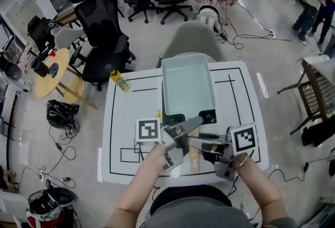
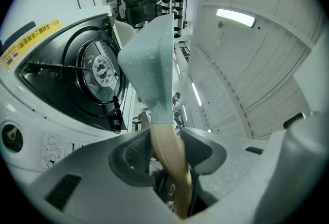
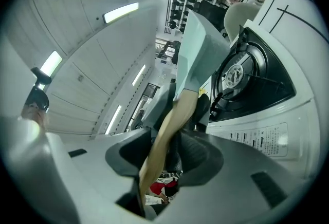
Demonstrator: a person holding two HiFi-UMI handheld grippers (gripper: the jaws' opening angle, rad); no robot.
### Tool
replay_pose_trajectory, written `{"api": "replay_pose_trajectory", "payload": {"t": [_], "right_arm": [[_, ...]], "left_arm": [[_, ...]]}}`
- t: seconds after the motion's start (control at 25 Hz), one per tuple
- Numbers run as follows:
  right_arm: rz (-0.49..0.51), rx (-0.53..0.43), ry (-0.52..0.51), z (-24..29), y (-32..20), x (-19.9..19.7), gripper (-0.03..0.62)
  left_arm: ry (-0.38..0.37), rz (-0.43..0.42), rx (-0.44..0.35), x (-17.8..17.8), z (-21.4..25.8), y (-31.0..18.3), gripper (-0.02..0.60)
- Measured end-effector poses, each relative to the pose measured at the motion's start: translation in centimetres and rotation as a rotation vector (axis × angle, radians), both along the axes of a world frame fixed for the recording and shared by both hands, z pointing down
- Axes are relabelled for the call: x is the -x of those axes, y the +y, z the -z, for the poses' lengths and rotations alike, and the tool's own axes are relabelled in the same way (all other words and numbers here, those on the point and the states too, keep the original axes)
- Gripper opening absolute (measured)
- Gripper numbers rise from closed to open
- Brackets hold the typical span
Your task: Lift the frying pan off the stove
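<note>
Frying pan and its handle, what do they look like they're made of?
The frying pan: likely metal with a pale blue-green matte coating; its thin, smooth walls carry one even colour, faintly speckled underneath. The handle: looks like light wood, tan with a dull, unpainted finish, though the grain is too blurred to confirm.

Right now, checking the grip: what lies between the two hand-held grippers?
The frying pan's wooden handle, clamped by both; the head view shows it.

Yellow bottle [image 1: 120, 82] at white table [image 1: 119, 123] corner; office chair [image 1: 102, 38] behind.
</note>
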State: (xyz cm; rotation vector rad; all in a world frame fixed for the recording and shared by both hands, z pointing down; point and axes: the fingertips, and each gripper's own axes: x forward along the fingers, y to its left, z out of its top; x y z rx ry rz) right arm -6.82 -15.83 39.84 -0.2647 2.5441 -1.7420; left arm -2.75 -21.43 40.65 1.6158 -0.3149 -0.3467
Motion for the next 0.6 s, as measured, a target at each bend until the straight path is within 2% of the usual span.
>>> {"api": "replay_pose_trajectory", "payload": {"t": [0.6], "right_arm": [[-0.014, -0.109, -0.008, 3.5, 1.7, -0.6, 0.167]], "left_arm": [[-0.018, -0.005, -0.106, -0.5, 4.1, 1.7, 0.163]]}}
